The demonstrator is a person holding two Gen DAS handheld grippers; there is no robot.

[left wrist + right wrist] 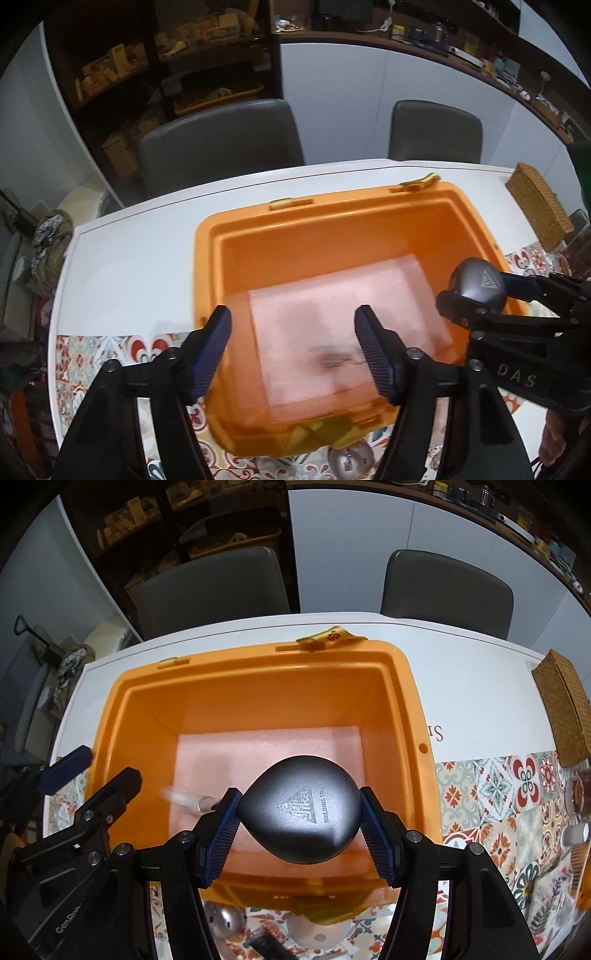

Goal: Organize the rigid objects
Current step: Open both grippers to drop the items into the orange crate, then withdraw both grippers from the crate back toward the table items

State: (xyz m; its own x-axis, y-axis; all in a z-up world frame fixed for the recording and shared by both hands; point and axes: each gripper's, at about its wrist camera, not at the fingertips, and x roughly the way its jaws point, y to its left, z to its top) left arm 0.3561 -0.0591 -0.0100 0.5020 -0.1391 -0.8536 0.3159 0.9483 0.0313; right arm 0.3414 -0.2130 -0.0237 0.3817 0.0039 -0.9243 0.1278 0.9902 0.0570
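An open orange plastic box (210, 258) (413, 716) stands on the white table, with a pale foam sheet (332, 295) (258, 746) on its floor. My right gripper (299, 819) is shut on a grey teardrop-shaped metal object (299, 812) with a triangle logo, held above the box's near right side; it also shows in the left wrist view (476, 284). My left gripper (293, 328) is open and empty above the box's near left side. A small blurred object (332, 360) (181, 795) lies on the foam.
A woven basket (539, 206) (565, 720) sits at the table's right. A patterned mat (498, 794) covers the near table. Round silver objects (225, 919) (349, 461) lie in front of the box. Two grey chairs (221, 144) stand behind the table.
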